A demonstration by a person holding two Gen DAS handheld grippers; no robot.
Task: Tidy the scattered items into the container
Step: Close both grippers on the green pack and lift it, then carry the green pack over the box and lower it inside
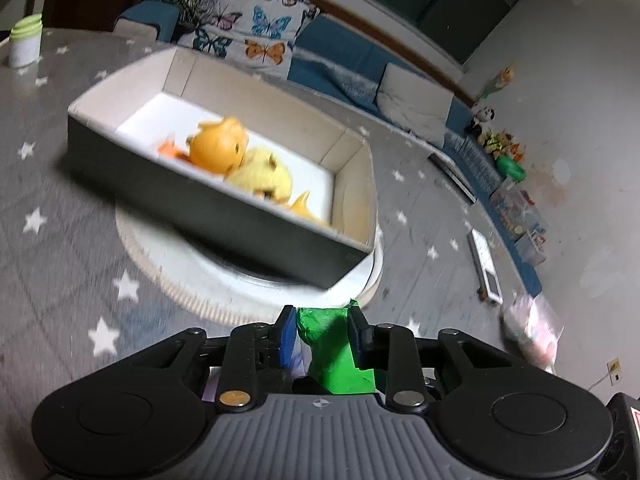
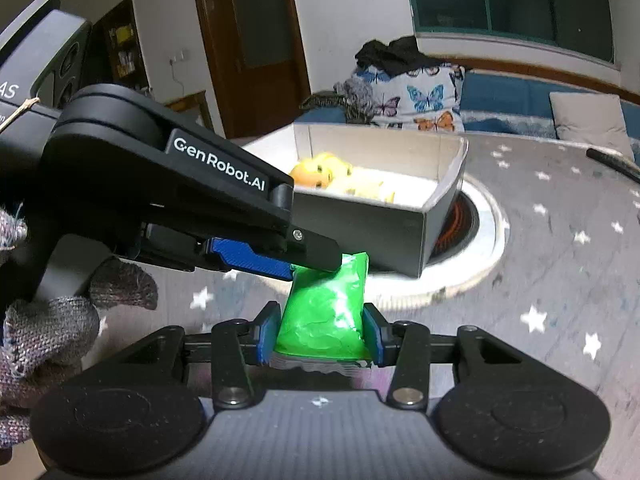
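Note:
A green packet (image 2: 326, 312) is held between both grippers just in front of the box. My right gripper (image 2: 322, 336) is shut on its near end. My left gripper (image 1: 324, 334) is shut on its far end (image 1: 332, 344), and reaches in from the left in the right wrist view (image 2: 316, 260). The container is a dark-sided cardboard box (image 1: 224, 208) with a white inside, standing on a round white base. It holds an orange toy (image 1: 218, 148) and a yellow toy (image 1: 264, 174). The box also shows in the right wrist view (image 2: 360, 224).
The grey star-patterned table (image 1: 60, 208) carries a white jar with a green lid (image 1: 25, 42) at the far left. A white remote (image 1: 486, 264) and a pale bag (image 1: 532, 332) lie at the right. A blue sofa with butterfly cushions (image 2: 416, 96) is behind.

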